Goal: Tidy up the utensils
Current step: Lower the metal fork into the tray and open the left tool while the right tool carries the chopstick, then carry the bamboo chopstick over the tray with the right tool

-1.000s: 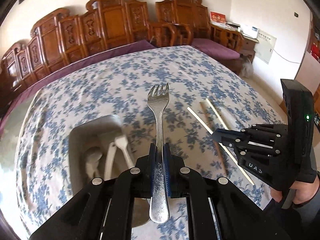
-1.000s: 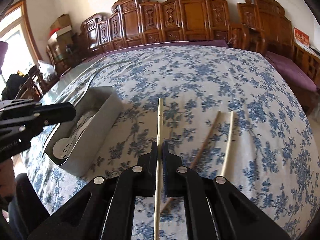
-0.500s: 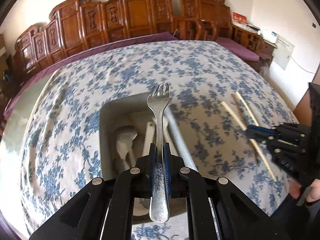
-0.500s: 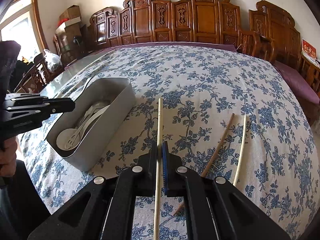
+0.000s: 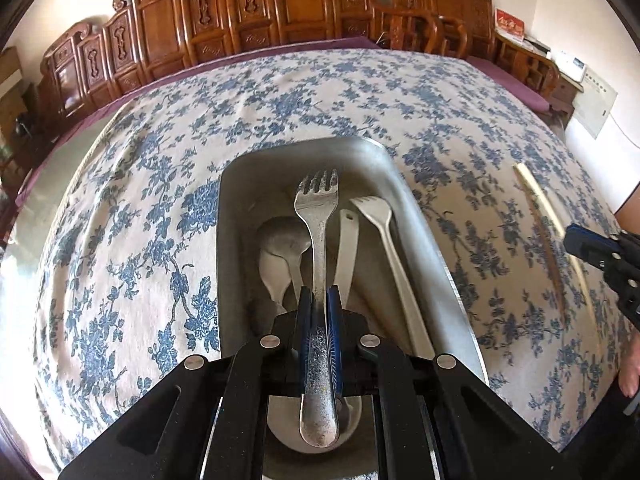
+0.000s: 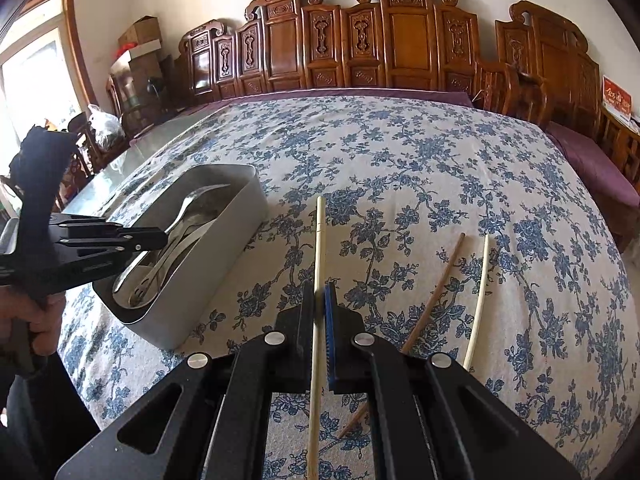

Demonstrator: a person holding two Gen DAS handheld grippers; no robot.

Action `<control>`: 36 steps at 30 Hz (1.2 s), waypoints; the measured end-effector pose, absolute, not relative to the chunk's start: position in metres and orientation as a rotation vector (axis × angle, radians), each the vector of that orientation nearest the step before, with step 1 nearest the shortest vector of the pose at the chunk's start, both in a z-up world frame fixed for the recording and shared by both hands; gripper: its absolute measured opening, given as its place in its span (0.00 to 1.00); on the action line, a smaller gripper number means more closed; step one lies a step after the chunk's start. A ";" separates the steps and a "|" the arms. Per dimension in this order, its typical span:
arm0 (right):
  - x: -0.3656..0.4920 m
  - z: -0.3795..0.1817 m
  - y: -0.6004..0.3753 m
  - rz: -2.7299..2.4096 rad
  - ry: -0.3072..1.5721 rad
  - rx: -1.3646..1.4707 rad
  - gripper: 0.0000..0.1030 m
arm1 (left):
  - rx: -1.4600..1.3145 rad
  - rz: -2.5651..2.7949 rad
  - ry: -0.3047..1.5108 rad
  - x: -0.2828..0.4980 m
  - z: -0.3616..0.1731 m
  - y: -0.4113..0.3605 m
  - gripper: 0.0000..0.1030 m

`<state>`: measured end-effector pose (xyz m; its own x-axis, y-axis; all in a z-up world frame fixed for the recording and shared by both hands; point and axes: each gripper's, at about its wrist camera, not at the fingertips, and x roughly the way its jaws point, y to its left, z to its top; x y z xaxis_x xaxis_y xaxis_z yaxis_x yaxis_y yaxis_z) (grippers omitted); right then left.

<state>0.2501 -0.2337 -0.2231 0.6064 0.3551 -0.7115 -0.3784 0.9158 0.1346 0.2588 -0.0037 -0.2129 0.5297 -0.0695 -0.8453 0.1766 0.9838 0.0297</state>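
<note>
My left gripper (image 5: 319,300) is shut on a metal fork (image 5: 318,216), held tines forward over the grey utensil box (image 5: 424,216). Inside the box lie a spoon (image 5: 280,236) and pale utensils (image 5: 384,236). In the right wrist view the left gripper (image 6: 160,238) hovers over the box (image 6: 224,256). My right gripper (image 6: 319,292) is shut on a pale chopstick (image 6: 319,240), above the floral tablecloth. A brown chopstick (image 6: 444,280) and another pale chopstick (image 6: 480,284) lie on the cloth to its right.
The table carries a blue floral cloth (image 6: 400,160). Carved wooden chairs (image 6: 360,40) line its far side. A person's hand (image 6: 36,320) grips the left tool at the near left edge. Boxes and bags stand by the window at far left.
My left gripper has carried the fork leftward and down, from beside the box to right over it. The right gripper with its chopstick has barely shifted.
</note>
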 end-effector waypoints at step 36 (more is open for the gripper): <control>0.243 -0.181 -0.189 0.508 0.742 0.020 0.06 | -0.010 -0.134 0.878 0.199 -0.163 0.038 0.14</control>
